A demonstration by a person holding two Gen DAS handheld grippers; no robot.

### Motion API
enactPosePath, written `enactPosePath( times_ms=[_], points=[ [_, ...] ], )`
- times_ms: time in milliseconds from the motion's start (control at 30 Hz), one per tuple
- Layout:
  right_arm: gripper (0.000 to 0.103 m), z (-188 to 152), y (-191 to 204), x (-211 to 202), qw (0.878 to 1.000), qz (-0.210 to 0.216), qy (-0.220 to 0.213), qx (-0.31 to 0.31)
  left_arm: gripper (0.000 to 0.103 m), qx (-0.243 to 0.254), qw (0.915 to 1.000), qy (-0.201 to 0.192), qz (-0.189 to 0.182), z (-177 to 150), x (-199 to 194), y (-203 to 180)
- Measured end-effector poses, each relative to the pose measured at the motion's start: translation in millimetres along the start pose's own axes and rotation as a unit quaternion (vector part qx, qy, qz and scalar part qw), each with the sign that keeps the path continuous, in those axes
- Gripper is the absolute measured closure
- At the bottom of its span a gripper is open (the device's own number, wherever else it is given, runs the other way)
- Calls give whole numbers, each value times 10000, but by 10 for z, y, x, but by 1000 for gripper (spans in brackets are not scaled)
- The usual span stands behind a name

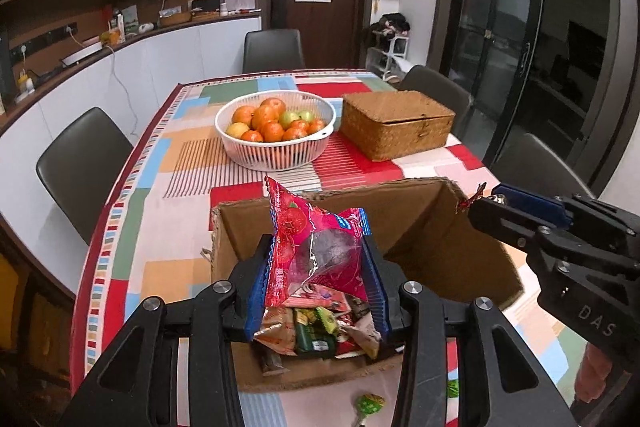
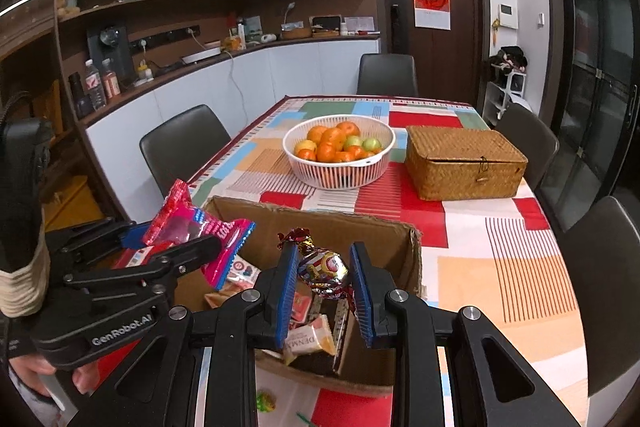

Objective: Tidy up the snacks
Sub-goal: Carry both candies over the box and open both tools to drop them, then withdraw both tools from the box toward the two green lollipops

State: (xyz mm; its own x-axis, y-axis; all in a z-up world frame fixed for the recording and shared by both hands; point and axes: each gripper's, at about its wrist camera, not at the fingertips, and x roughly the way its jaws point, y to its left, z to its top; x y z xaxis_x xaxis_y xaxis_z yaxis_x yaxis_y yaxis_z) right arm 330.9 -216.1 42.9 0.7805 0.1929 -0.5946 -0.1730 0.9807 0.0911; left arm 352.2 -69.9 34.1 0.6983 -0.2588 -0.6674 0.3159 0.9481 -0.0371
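Note:
An open cardboard box [image 1: 424,211] stands on the patchwork tablecloth, with several wrapped snacks [image 1: 320,331] lying in it. My left gripper [image 1: 318,247] is shut on a red and pink snack packet [image 1: 316,255], held upright over the box's near left part. My right gripper [image 2: 324,255] is shut on a foil-wrapped candy [image 2: 322,269] with twisted ends, above the box [image 2: 320,217]. In the right wrist view the left gripper [image 2: 176,235] with its packet [image 2: 192,227] sits at the left. In the left wrist view the right gripper [image 1: 484,201] reaches over the box's right wall.
A white basket of oranges and green fruit [image 1: 276,131] and a closed wicker box [image 1: 396,123] stand beyond the cardboard box. Dark chairs [image 1: 80,167] ring the table. A loose green candy [image 1: 370,403] lies on the cloth in front of the box. A hand [image 2: 44,371] holds the left gripper.

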Motion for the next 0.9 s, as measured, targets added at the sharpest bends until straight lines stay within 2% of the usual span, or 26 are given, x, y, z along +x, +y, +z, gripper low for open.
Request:
enactPosePath(
  times_ms=[33, 100, 133, 167, 233, 400, 533, 900],
  points=[
    [75, 14, -4, 28, 10000, 9, 25, 17, 60, 20, 10000, 42, 41, 17, 24, -7],
    [75, 41, -16, 83, 9999, 27, 87, 60, 43, 49, 9998, 99, 148, 44, 41, -6],
    [74, 51, -23, 101, 9999, 35, 93, 81, 40, 51, 9997, 64, 242, 45, 22, -3],
    [66, 61, -28, 119, 9999, 35, 122, 83, 40, 61, 9996, 23, 293, 44, -2, 7],
    [57, 57, -40, 110, 9998, -17, 141, 111, 40, 112, 9992, -72, 368, 3, -102, -1],
    [57, -65, 21, -120, 9997, -188, -117, -34, 37, 362, 9979, -349, 415, -155, -384, -85],
    [52, -203, 63, -324, 9992, -212, -308, -128, 37, 457, 9969, -515, 371, -273, -578, -162],
    [52, -501, 138, -805, 9982, -135, -564, -157, 34, 607, 9947, -796, 232, -543, -1025, -361]
  ],
)
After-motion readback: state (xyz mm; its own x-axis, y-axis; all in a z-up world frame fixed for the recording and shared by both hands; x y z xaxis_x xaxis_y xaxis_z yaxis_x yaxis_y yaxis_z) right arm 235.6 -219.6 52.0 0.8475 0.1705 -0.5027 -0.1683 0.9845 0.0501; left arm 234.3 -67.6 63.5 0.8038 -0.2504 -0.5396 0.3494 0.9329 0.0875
